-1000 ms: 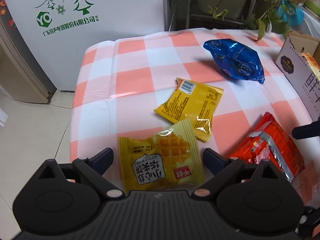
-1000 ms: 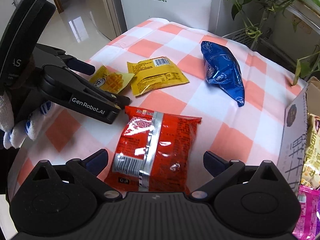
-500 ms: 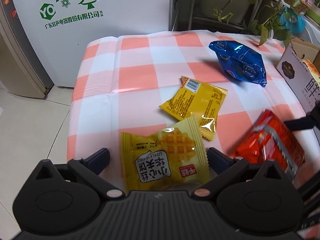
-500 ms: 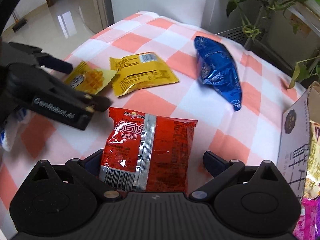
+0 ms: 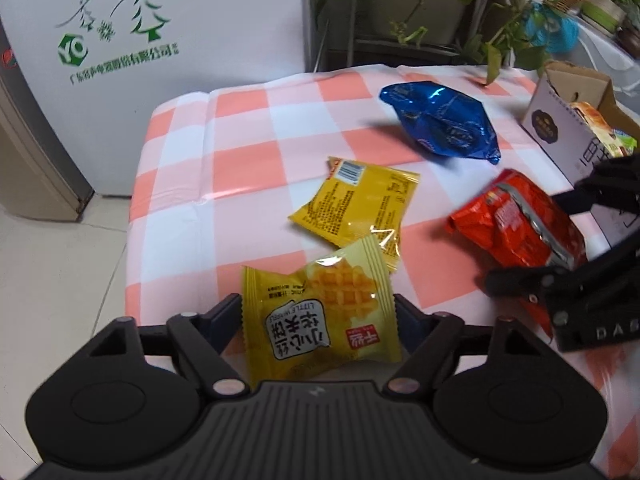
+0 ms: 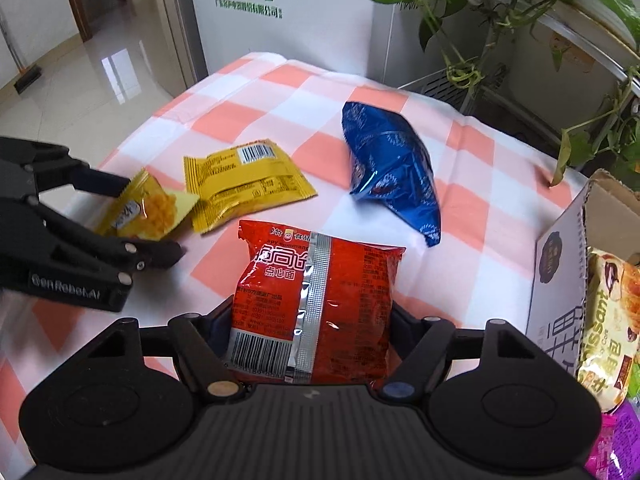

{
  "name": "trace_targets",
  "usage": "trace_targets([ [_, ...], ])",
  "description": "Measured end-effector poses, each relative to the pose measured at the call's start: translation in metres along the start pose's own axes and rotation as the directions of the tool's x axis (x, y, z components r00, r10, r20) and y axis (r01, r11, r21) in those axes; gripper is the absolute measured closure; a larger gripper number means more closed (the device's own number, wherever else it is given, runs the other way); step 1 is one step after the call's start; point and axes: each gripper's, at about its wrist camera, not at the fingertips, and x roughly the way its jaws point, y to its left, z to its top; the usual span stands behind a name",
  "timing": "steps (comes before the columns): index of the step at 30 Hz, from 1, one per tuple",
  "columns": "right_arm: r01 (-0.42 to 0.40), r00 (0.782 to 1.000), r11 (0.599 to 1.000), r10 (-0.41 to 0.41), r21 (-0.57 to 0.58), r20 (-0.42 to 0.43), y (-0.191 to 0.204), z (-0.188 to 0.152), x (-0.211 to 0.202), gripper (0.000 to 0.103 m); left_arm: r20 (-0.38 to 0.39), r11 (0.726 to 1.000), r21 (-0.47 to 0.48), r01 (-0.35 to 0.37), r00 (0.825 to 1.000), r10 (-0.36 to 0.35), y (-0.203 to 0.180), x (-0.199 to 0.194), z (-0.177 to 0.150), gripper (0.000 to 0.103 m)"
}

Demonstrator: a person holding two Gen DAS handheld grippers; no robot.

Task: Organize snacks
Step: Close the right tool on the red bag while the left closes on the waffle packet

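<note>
1. Both my claws have narrowed since a second ago and are closing, lifting packets off the orange-and-white checked counter [image 5: 248, 128].
2. Right claw [image 6: 310, 316]: clamping the crinkly red foil noodle packet [image 6: 316, 304].
3. Left claw [image 5: 318, 312]: clamping the small yellow waffle wrapper [image 5: 320, 316].
4. Next, probably the open cardboard box [image 6: 560, 280].

tablecloth [image 5: 248, 128]: checked, smooth, slight sheen, creased
waffle pack [image 5: 320, 316]: glossy plastic film
yellow pack [image 5: 360, 204]: shiny film, crinkled
blue bag [image 5: 440, 120]: metallic foil gloss
red pack [image 6: 316, 300]: glossy, silver seam
box [image 6: 560, 280]: matt cardboard
grippers: matt black plastic
</note>
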Motion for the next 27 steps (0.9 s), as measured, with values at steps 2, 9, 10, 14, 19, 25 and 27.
trace_targets([
  [2, 0.003, 1.0, 1.0, -0.003, 0.006, 0.005, -0.001, 0.001, 0.0, 0.023, 0.006, 1.0, 0.008, -0.003, 1.0, 0.003, -0.002, -0.001, 0.0, 0.031],
  [9, 0.006, 1.0, 1.0, -0.006, 0.016, 0.014, -0.004, 0.002, -0.002, 0.023, 0.011, 1.0, -0.006, 0.001, 1.0, -0.001, -0.003, -0.006, 0.002, 0.039],
  [10, 0.006, 1.0, 1.0, -0.006, 0.017, 0.017, -0.004, 0.003, -0.002, 0.023, 0.012, 1.0, -0.013, 0.003, 1.0, -0.003, -0.002, -0.006, 0.002, 0.04],
  [14, 0.001, 1.0, 1.0, -0.002, 0.024, 0.024, -0.005, 0.003, -0.005, 0.023, 0.016, 1.0, -0.029, 0.01, 1.0, -0.01, 0.0, -0.01, 0.002, 0.043],
  [19, -0.001, 1.0, 1.0, 0.0, 0.024, 0.027, -0.005, 0.003, -0.006, 0.023, 0.025, 0.999, -0.049, 0.009, 1.0, -0.008, 0.002, -0.014, 0.001, 0.046],
  [25, -0.003, 0.999, 1.0, 0.002, 0.029, 0.037, -0.006, 0.003, -0.01, 0.023, 0.046, 0.996, -0.081, 0.039, 0.998, -0.035, 0.007, -0.025, 0.002, 0.062],
  [27, -0.003, 0.999, 1.0, 0.001, 0.03, 0.037, -0.006, 0.003, -0.01, 0.023, 0.056, 0.994, -0.098, 0.041, 0.998, -0.036, 0.011, -0.029, 0.001, 0.062],
])
